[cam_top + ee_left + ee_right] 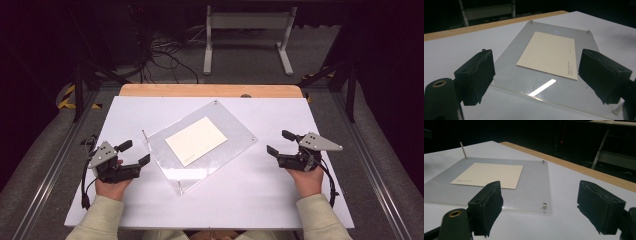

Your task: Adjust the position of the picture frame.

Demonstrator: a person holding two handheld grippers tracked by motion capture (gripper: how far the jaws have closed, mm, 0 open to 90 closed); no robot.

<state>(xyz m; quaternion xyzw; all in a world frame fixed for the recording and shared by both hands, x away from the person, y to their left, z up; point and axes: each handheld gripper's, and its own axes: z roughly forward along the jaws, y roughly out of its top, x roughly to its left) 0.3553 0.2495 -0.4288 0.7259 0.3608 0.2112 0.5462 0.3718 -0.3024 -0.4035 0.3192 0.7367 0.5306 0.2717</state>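
Observation:
A clear acrylic plate (227,152) lies turned at an angle in the middle of the white table (260,190), with a cream card (196,140) on it. Short metal posts stand at its corners, and a taller thin pin (144,136) rises at its left corner. My left gripper (134,152) rests on the table left of the plate, jaws open and empty. In the left gripper view the plate (524,77) and card (550,53) lie just beyond the pads (475,76). My right gripper (280,142) sits open right of the plate, nothing between its pads (486,206); its view shows the plate (534,185), card (490,175) and pin (463,150).
A wooden strip (210,90) edges the table's far side. Beyond it stand a white metal frame (247,30) and tangled cables (160,50) on the dark floor. Bare white table lies in front of the plate and around both grippers.

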